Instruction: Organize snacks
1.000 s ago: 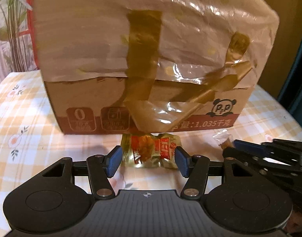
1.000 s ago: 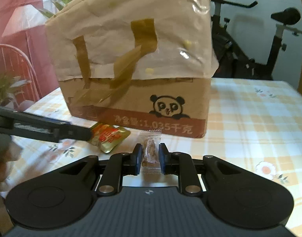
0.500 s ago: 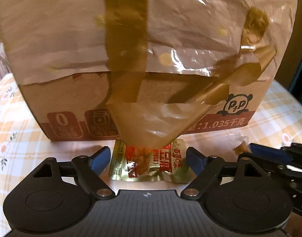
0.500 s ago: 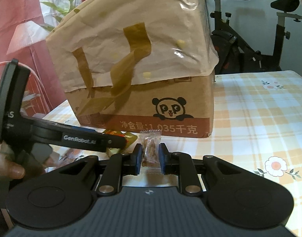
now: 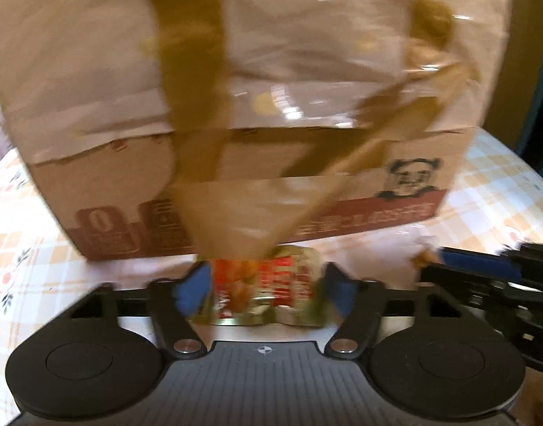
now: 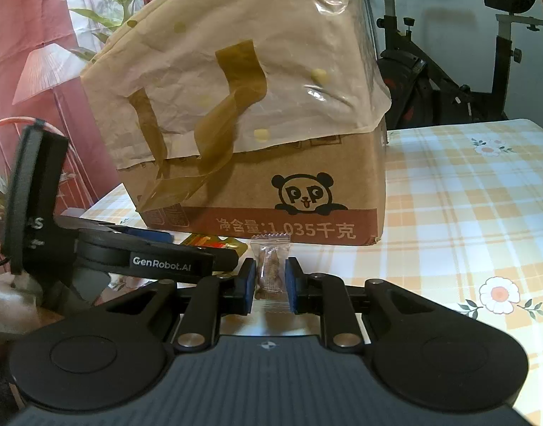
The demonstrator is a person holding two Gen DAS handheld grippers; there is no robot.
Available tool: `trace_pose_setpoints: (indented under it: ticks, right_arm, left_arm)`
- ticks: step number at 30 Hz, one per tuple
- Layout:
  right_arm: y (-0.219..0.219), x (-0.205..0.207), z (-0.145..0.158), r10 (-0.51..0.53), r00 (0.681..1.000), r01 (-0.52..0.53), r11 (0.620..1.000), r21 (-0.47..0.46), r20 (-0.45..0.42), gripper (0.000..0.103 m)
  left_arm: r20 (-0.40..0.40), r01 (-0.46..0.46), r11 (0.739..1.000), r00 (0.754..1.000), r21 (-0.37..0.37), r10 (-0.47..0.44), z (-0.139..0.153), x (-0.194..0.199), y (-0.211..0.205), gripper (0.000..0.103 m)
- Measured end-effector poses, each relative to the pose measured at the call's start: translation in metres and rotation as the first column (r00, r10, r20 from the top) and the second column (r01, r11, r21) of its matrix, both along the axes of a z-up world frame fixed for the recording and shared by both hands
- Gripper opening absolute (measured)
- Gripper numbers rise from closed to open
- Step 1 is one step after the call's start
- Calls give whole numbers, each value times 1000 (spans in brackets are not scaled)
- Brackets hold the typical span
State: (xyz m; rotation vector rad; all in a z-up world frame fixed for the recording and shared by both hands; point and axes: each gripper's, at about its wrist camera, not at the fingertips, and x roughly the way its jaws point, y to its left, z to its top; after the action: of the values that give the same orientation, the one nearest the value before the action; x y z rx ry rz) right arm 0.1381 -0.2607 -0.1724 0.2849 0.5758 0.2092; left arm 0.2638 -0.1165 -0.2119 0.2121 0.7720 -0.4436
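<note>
Left gripper (image 5: pixel 266 285): jaws closing around a gold-and-red snack packet (image 5: pixel 267 291) that lies on the checked tablecloth (image 5: pixel 30 241), just in front of the cardboard box (image 5: pixel 395 174). The blue pads (image 5: pixel 191 284) stand at both ends of the packet; the left-wrist view is blurred, so I cannot tell whether they press on it yet. A loose brown tape strip (image 5: pixel 243 213) hangs from the box down over the packet's far edge.

Box: upright on the table, panda print on its side, top covered with a crumpled paper-and-plastic sheet (image 6: pixel 235 71).

Right gripper (image 6: pixel 269 280): fingers narrow, clamped on a small clear-wrapped snack (image 6: pixel 269 266), held upright in front of the box's lower edge. From the right-wrist view the left gripper reaches in from the left, with the gold packet's edge showing past its fingers. An exercise bike (image 6: pixel 449 53) stands behind the table on the right.
</note>
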Motion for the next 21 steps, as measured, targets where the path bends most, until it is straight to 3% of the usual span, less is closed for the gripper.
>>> trace_pose_setpoints:
  ticks: [10, 12, 14, 21]
  right_arm:
    - [0, 1, 0, 0, 1000, 0, 1000, 4, -3, 20]
    - [1, 1, 0, 1, 1000, -1, 1000, 4, -3, 20]
    - [0, 1, -1, 1, 1000, -1, 1000, 4, -3, 20]
    - [0, 1, -1, -4, 1000, 4, 1000, 12, -5, 20]
  left_arm:
    - [-16, -3, 1000, 1000, -15, 3, 2, 0, 6, 52]
    - [-17, -2, 999, 1000, -45, 1, 2, 6, 14, 28]
    - [-26, 1, 999, 1000, -53, -3, 5, 6, 17, 22]
    - [-43, 25, 998, 999, -63, -28, 8, -17, 20, 18]
